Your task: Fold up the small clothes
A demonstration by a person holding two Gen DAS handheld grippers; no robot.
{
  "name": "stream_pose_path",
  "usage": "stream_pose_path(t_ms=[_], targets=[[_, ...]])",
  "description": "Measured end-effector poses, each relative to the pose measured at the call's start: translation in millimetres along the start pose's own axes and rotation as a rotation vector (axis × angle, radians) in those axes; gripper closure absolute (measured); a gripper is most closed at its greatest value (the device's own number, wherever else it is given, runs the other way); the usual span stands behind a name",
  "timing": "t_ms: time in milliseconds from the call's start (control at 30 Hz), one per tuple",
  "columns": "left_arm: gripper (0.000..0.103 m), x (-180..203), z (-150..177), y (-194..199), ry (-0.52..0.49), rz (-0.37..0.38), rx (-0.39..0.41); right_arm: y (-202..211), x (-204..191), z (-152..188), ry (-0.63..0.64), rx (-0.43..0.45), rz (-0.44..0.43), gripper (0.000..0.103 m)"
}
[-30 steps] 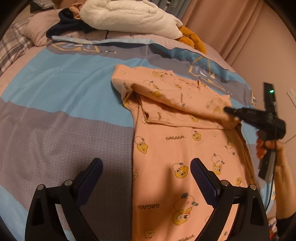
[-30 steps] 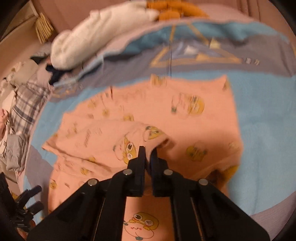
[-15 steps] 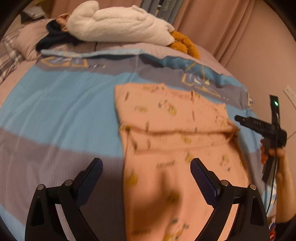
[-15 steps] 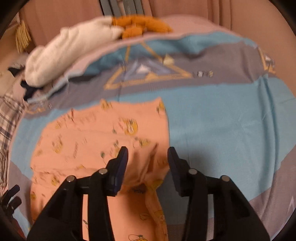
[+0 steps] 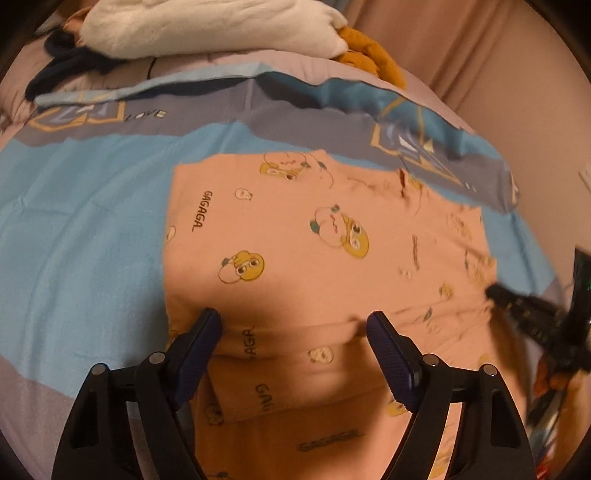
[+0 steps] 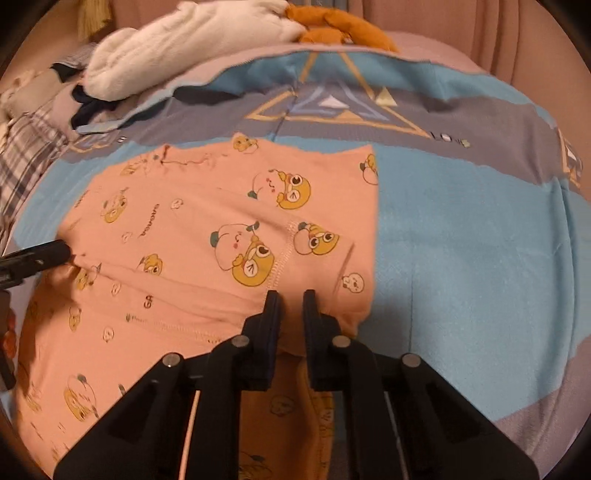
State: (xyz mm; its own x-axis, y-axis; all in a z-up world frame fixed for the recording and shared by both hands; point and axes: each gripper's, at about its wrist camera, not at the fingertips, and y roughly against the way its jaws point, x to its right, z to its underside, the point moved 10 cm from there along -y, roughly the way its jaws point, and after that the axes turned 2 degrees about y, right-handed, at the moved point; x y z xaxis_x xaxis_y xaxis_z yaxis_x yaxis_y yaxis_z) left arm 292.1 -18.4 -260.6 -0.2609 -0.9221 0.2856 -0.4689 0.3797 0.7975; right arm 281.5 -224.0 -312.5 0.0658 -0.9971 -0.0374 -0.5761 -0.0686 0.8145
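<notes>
1. Right wrist view: peach cotton garment printed with yellow cartoon faces [image 6: 207,229] lies flat on the blue-and-grey patterned bedspread [image 6: 461,229], filling centre and lower left of frame, with a folded layer across its near part.
2. Right gripper [image 6: 288,295], bottom centre: jaws nearly pressed together, pinching the folded fabric edge between them.
3. Left wrist view: left gripper [image 5: 293,321], bottom centre, jaws spread wide and closing. Fold edge sits between the pads, and the left pad looks to be touching cloth, but no grip yet.
4. Right gripper also shows at the right edge of that view, blurred, on the garment's far side edge.
5. Risks:
   - left closes on the top layer only, so the lower layer stays behind and the fold skews;
   - the two grips are uneven, so lifting could drag the garment sideways and wrinkle it;
   - thin knit may slip out of the right pinch.
6. Surroundings: white fluffy blanket [image 6: 184,40] and orange plush toy [image 6: 340,26] at top of frame, plaid cloth [image 6: 26,155] at left edge, all well apart from the garment. Nothing blocks the fold path.
</notes>
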Motion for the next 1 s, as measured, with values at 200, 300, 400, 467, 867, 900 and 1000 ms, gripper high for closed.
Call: stream_pose_path(t_ms=[200,300,400,467,867,900,1000], targets=[[0.021,5.1,7.5,32.6,-0.033,-0.018,0.007,28.0,-6.3,0.0,-0.024,-0.001,-0.005,0.064],[0.021,1.3,22.1,63.1,-0.02,-0.009,0.029,62.3,-10.7,10.8,-0.02,0.056,-0.027,0.048],[0.021,-4.7,43.6,87.7,-0.006,-0.021,0.036,88.1,-11.9,29.9,-0.031,0.072,-0.051,0.043],[0.02,-11.5,58.8,100.6,0.029,-0.019,0.038,101.2,-9.6,44.6,-0.054,0.071,-0.072,0.039],[0.02,-33.2,132.5,135.4,0.103,-0.162,0.011,140.1,2.8,137.9,-0.196,0.021,-0.118,0.033],[0.02,-31.6,135.3,135.8,0.101,-0.166,0.01,139.7,3.4,143.6,-0.213,0.011,-0.127,0.033],[0.02,-25.6,142.3,136.5,0.081,-0.182,0.004,138.2,5.3,156.8,-0.255,-0.014,-0.148,0.033]])
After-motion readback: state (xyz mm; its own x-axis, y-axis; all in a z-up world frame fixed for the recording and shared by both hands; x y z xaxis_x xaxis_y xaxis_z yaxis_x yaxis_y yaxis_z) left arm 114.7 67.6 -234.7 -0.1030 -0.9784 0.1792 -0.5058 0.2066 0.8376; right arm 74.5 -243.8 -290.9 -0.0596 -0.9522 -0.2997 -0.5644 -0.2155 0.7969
